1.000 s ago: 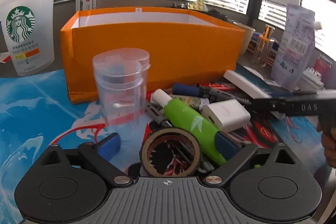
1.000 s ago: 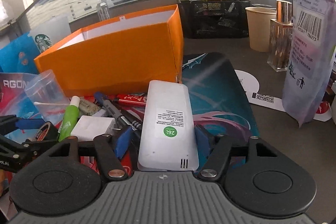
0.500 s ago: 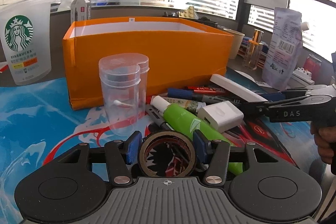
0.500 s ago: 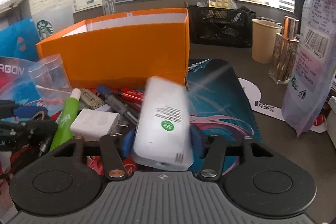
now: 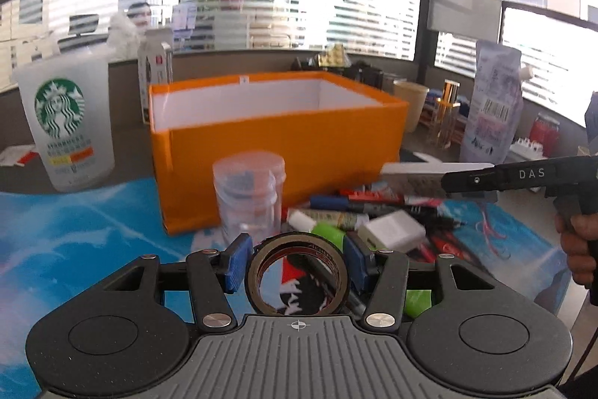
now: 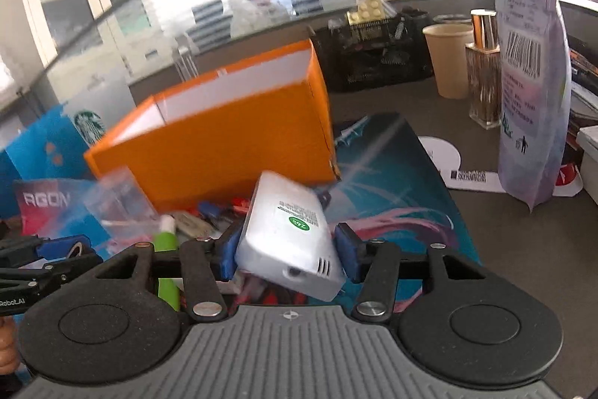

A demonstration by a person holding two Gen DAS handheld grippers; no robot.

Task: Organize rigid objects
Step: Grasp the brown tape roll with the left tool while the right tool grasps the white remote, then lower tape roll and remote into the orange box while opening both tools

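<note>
The left gripper (image 5: 297, 262) is clamping a brown tape roll (image 5: 298, 277) while the right gripper (image 6: 287, 255), jaws just closing, is grasping a tilted white remote (image 6: 289, 236) before the orange box (image 6: 231, 152)

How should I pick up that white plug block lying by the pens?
Grip the white plug block across its two long flat sides, coming down from above. It lies flat on top of the pens, so its top is free, while the green tube crowds its near left end.
</note>
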